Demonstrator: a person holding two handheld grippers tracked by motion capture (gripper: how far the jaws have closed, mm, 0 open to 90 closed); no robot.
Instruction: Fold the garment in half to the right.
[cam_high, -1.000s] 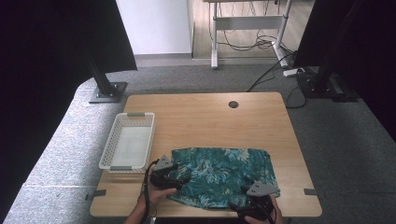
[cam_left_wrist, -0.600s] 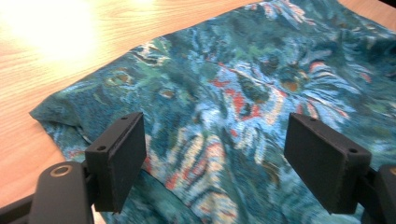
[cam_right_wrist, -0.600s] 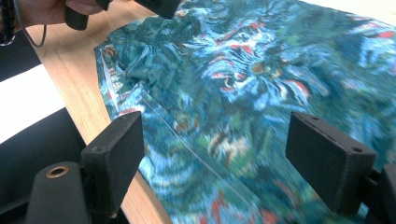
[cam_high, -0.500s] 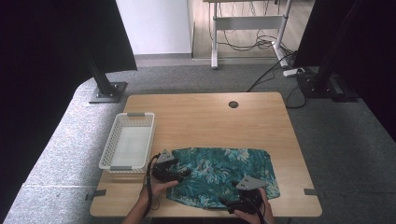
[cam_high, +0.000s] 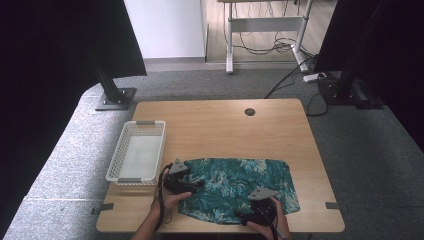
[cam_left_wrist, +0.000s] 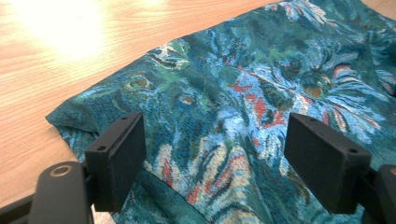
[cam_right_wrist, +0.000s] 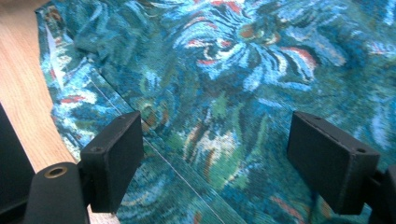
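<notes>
A teal floral cloth (cam_high: 235, 187) lies spread on the near half of the wooden table (cam_high: 215, 130). My left gripper (cam_high: 192, 184) hovers over its left end, jaws open and wide apart above the fabric (cam_left_wrist: 243, 93). Over the cloth's near right part my right gripper (cam_high: 247, 216) is also open, with the patterned fabric (cam_right_wrist: 224, 79) between and below its jaws. Neither gripper holds anything.
A white mesh basket (cam_high: 136, 159), empty, stands at the table's left edge beside the cloth. A round cable hole (cam_high: 249, 111) sits near the far edge. Bare wood (cam_left_wrist: 70, 51) borders the cloth's left corner. Stands and cables lie on the floor beyond.
Both grippers have moved forward onto the cloth, the left one shifting slightly right over its left end, the right one up from the table's near edge.
</notes>
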